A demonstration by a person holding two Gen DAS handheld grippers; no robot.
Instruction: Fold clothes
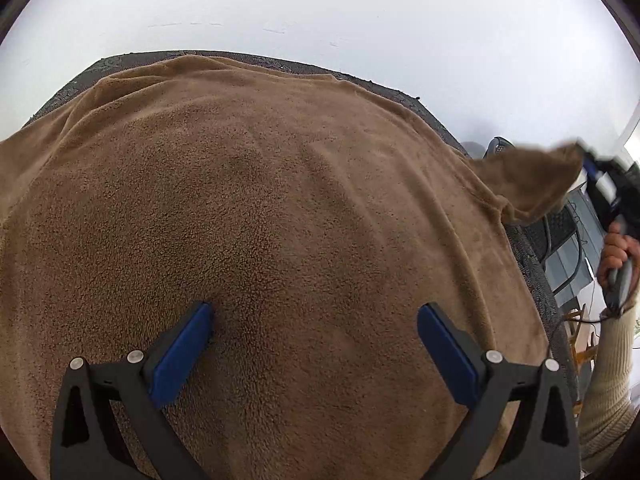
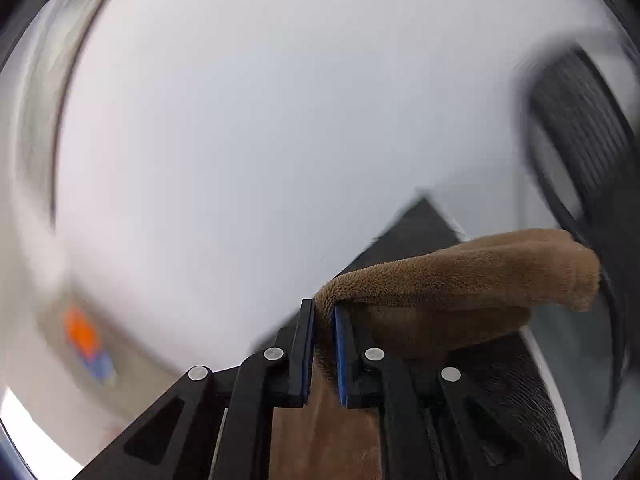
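Fleece covers nearly the whole counter [image 1: 60, 94]: a brown plush garment [image 1: 280, 200] lies spread flat, with only a dark patterned strip of the counter showing along its far edge and down its right side. The left gripper [image 1: 314, 344] points down at the middle of this spread, its jaws wide apart with nothing between them, and its blue pads [image 1: 180, 356] sit low on the pile, though contact cannot be confirmed.

The relation that matters lies at the right. One corner flap [image 1: 532, 184] of the garment is raised off the counter's right side, in the air above the edge. In the right wrist view the right gripper [image 2: 324, 320] has its jaws closed together on that same fold of fleece, which drapes over the top of the right jaw and runs away to the right. The right hand [image 1: 616, 252], in a cream ribbed sleeve [image 1: 608, 380], holds the gripper's handle beyond the counter's right edge.

So the free body of the garment lies to the left of the clamped corner, and the fold would probably be made by carrying that corner leftward across the spread cloth, toward the left gripper. The left gripper is nearer the centre and well placed to pin the cloth. The main risk seems to be the whole garment dragging along with the lifted corner instead of creasing.
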